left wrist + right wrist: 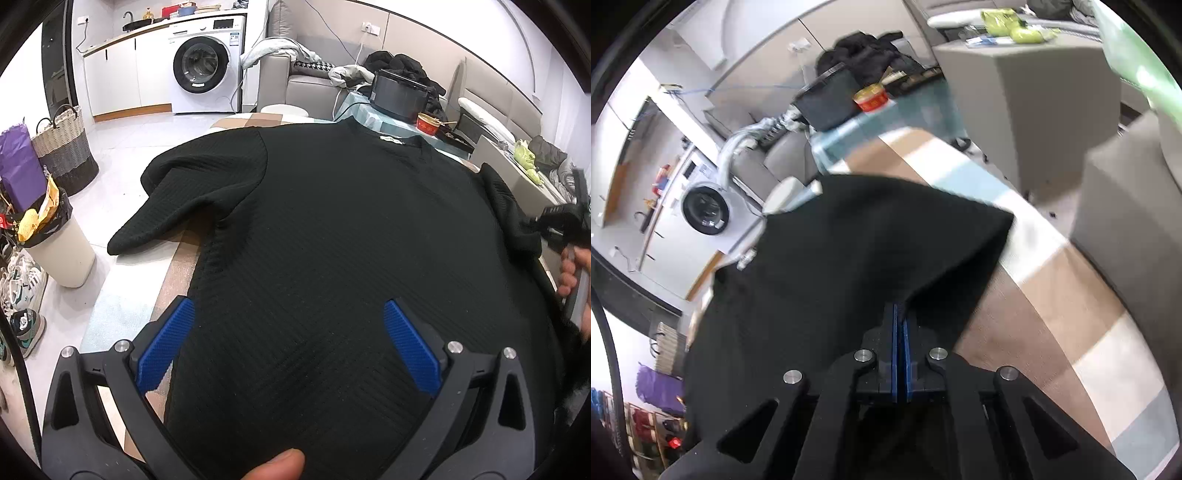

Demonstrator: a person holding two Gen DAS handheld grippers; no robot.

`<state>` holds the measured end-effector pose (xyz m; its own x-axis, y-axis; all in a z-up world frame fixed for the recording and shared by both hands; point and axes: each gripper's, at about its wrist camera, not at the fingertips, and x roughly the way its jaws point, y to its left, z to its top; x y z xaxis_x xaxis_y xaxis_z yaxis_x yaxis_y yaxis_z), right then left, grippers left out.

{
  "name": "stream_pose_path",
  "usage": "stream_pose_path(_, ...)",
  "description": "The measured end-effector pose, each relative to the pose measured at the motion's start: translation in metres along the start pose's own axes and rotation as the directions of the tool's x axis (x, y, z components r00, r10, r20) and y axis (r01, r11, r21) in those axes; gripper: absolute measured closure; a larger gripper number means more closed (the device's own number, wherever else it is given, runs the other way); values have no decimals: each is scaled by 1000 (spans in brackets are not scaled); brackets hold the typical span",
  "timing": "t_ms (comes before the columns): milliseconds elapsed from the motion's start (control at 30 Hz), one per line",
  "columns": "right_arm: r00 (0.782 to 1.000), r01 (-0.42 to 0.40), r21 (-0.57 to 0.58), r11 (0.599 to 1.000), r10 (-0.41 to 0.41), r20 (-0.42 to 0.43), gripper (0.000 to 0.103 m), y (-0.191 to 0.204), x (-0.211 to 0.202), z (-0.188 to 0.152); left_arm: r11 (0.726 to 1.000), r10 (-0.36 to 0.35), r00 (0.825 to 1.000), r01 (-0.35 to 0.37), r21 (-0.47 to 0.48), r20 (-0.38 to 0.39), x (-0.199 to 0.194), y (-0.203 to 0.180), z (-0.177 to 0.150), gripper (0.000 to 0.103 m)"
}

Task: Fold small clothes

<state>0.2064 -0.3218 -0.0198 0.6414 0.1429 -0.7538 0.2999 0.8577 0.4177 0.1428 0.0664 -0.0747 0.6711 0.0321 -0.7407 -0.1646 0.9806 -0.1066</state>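
Left wrist view shows the black T-shirt spread flat on the checked table, one sleeve hanging over the table edge toward the white bin. The left gripper hovers wide open above the shirt's hem, gripping nothing. At the opposite sleeve, the right gripper is closed on the T-shirt, with bare table beyond that sleeve.

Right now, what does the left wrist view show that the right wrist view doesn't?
Left wrist only: the left tongs open over the black shirt, its left sleeve spread out, the woven basket, the trash bin.
Right wrist only: the right tongs shut on the shirt's fabric, lifted off the checked table cover.
Both: shirt, washing machine, red bowl.
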Motion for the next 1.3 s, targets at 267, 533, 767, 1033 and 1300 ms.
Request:
stream_pose_path(267, 984, -160, -190, 969, 172, 47, 100, 56, -29, -4, 1000, -15, 999, 15, 7, 28, -14, -5, -1, 1)
stream_pose_path(533, 997, 76, -88, 993, -75, 6, 81, 4, -29, -5, 1000, -25, 999, 25, 13, 24, -22, -9, -8, 1)
stream_pose_path(767, 991, -29, 105, 994, 43, -125, 70, -47, -23, -12, 999, -31, 999, 31, 30, 14, -18, -14, -11, 1)
stream_pose_path(1033, 977, -108, 172, 979, 137, -165, 63, -49, -7, -17, 999, -31, 999, 31, 37, 8, -16, -19, -11, 1)
stream_pose_path(1300, 992, -123, 88, 988, 126, -30, 94, -17, -11, -5, 999, -19, 1000, 19, 34, 6, -13, -18, -9, 1)
